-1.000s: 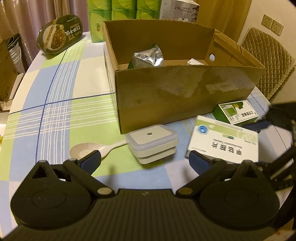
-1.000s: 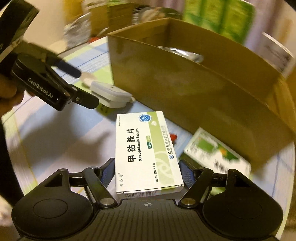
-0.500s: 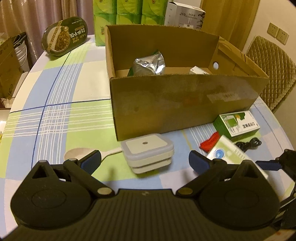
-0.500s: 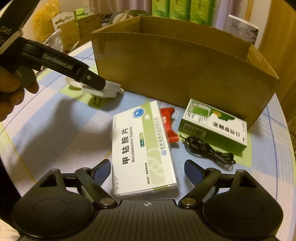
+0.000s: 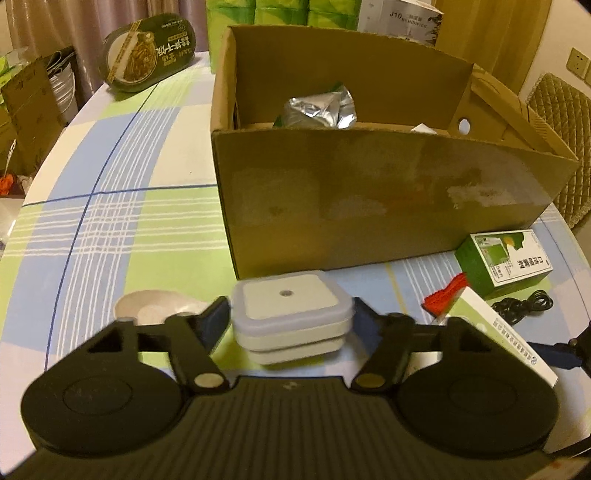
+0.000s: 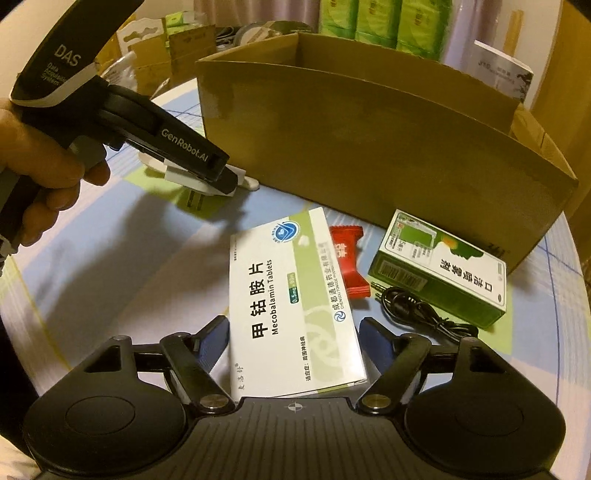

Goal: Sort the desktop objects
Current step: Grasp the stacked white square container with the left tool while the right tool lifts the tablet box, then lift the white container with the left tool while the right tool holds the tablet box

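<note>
My left gripper [image 5: 291, 319] is shut on a white square plug adapter [image 5: 290, 314], its blue pads against both sides; the adapter is raised slightly off the cloth in the right wrist view [image 6: 199, 181]. My right gripper [image 6: 293, 338] has its jaws closely flanking the white and green Mecobalamin tablet box [image 6: 291, 295], which lies flat on the table. An open cardboard box [image 5: 369, 192] stands just behind, holding a silver foil pouch [image 5: 321, 110].
A beige spoon [image 5: 155, 306] lies left of the adapter. A red candy [image 6: 347, 266], a green medicine box [image 6: 439, 269] and a black cable [image 6: 417, 310] lie by the carton. A green tin [image 5: 147, 51] and tissue packs [image 5: 280, 11] stand behind.
My left gripper moved forward and closed on the plug adapter. My right gripper lowered the tablet box from the air onto the table and pulled back a little.
</note>
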